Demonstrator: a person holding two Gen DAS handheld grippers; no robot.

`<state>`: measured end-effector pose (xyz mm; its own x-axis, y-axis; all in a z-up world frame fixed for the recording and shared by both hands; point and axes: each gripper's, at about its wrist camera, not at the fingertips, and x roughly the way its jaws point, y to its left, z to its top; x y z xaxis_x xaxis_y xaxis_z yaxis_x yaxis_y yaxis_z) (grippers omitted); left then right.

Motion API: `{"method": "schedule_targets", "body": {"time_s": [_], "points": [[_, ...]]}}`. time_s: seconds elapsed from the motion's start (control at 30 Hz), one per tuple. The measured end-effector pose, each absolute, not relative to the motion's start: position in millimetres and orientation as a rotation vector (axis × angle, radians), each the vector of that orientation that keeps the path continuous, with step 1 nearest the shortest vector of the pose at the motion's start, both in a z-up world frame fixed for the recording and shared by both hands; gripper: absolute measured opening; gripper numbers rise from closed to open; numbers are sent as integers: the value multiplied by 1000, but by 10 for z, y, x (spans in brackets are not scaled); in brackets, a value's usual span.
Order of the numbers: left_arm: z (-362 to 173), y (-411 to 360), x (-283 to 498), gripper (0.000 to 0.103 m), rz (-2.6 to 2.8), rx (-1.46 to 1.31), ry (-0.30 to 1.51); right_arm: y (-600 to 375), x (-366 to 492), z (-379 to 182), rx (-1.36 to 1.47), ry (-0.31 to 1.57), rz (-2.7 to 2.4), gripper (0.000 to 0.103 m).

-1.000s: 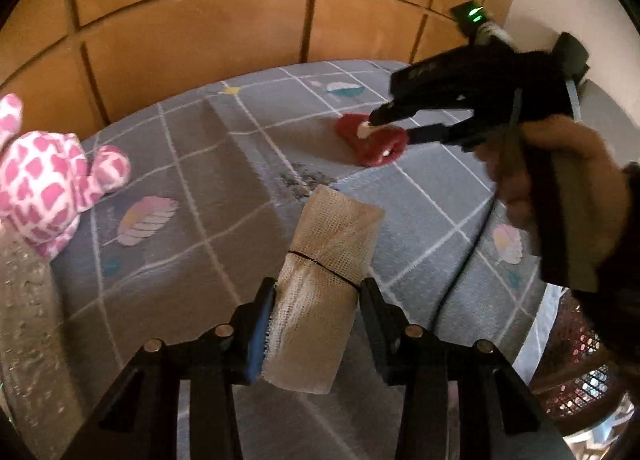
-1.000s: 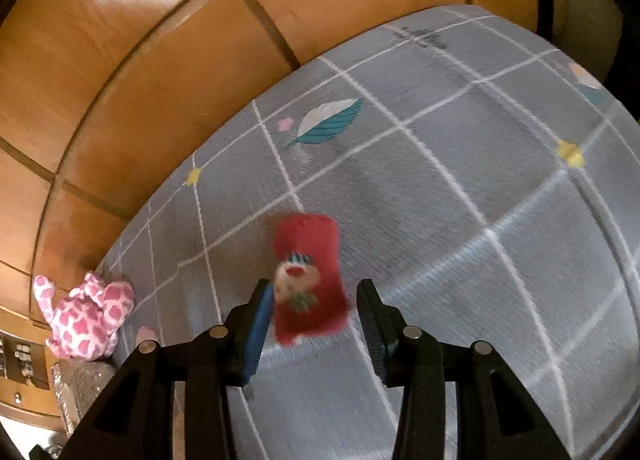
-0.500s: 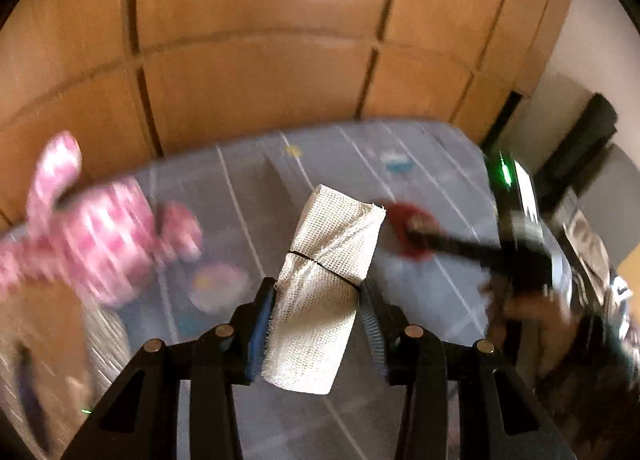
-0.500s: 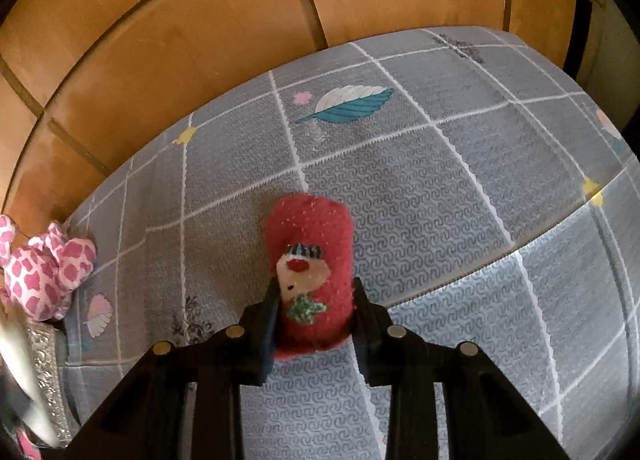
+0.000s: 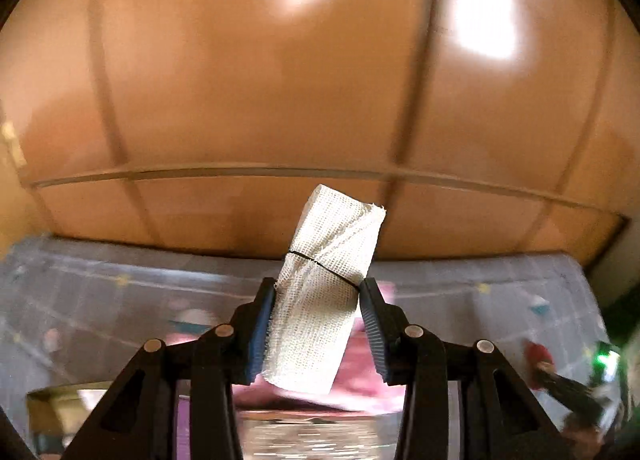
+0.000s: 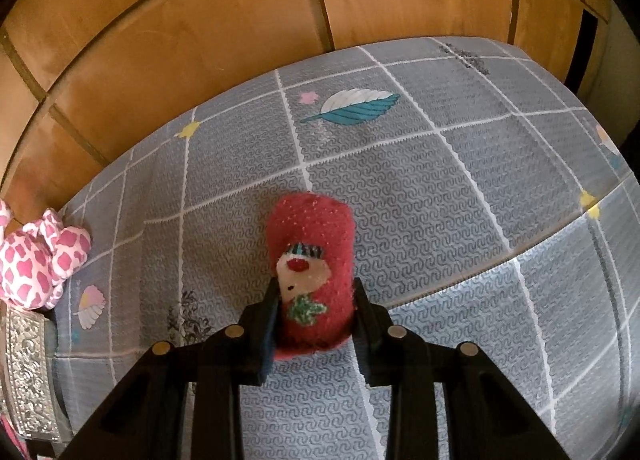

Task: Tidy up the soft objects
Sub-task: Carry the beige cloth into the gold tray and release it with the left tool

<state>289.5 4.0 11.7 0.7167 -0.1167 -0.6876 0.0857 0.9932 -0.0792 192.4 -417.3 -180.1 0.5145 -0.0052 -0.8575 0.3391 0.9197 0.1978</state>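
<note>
Left claw [image 5: 316, 324] swung up, red roll [image 6: 311, 260] clamped

glossy orange-brown wooden panels [image 6: 192, 40] rise behind a grey mat [image 6: 420, 180] printed with a white grid, leaves and small stars. bright light glares [image 5: 484, 8] off the panelling; an embossed silver edge [image 6: 28, 376] lies at left.

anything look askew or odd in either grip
Slightly. The white mesh roll sits tilted in the left gripper, leaning right, with frayed threads at its top edge. The red sock roll sits straight in the right gripper. Nothing looks spilled or damaged.
</note>
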Motion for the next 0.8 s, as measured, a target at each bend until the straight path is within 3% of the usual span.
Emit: {"method": "schedule_targets", "body": {"time_s": [0.33, 0.8], "points": [[-47, 1373, 2361, 42, 81, -129, 754, -4090, 1884, -1789, 303, 1000, -222, 31], [-613, 2768, 536, 42, 325, -440, 742, -3910, 1810, -1781, 176, 978, -249, 31]]}}
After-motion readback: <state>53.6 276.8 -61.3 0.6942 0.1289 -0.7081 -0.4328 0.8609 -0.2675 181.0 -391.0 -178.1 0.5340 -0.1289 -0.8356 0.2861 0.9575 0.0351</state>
